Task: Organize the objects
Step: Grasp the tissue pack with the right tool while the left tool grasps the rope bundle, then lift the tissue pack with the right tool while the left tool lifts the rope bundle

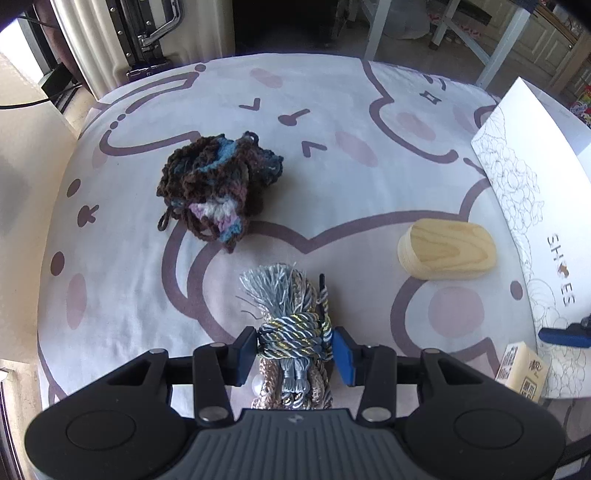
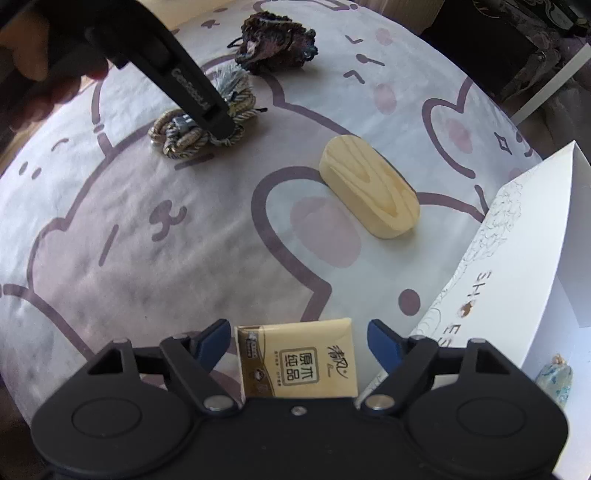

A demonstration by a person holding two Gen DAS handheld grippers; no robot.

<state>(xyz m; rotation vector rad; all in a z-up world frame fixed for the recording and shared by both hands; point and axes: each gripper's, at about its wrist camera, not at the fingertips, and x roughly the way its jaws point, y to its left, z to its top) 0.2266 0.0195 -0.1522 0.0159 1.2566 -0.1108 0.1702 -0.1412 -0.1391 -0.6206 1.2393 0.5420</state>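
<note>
My left gripper [image 1: 295, 347] is shut on a coiled grey-and-gold tassel rope [image 1: 291, 325] lying on the cartoon-print sheet; the rope also shows in the right wrist view [image 2: 199, 122] under the left gripper's body [image 2: 177, 77]. My right gripper [image 2: 297, 345] is open, its fingers either side of a tan tissue pack [image 2: 297, 360] without touching it; the pack shows at the left view's lower right [image 1: 522, 369]. A dark crocheted yarn bundle [image 1: 218, 188] [image 2: 275, 42] and a wooden oval block [image 1: 447, 247] [image 2: 369, 190] lie on the sheet.
A white shoe box [image 1: 535, 177] [image 2: 517, 280] lies open at the right; a small blue-patterned object [image 2: 556, 376] sits inside it. A suitcase [image 1: 122, 33] and table legs [image 1: 498, 55] stand beyond the bed's far edge.
</note>
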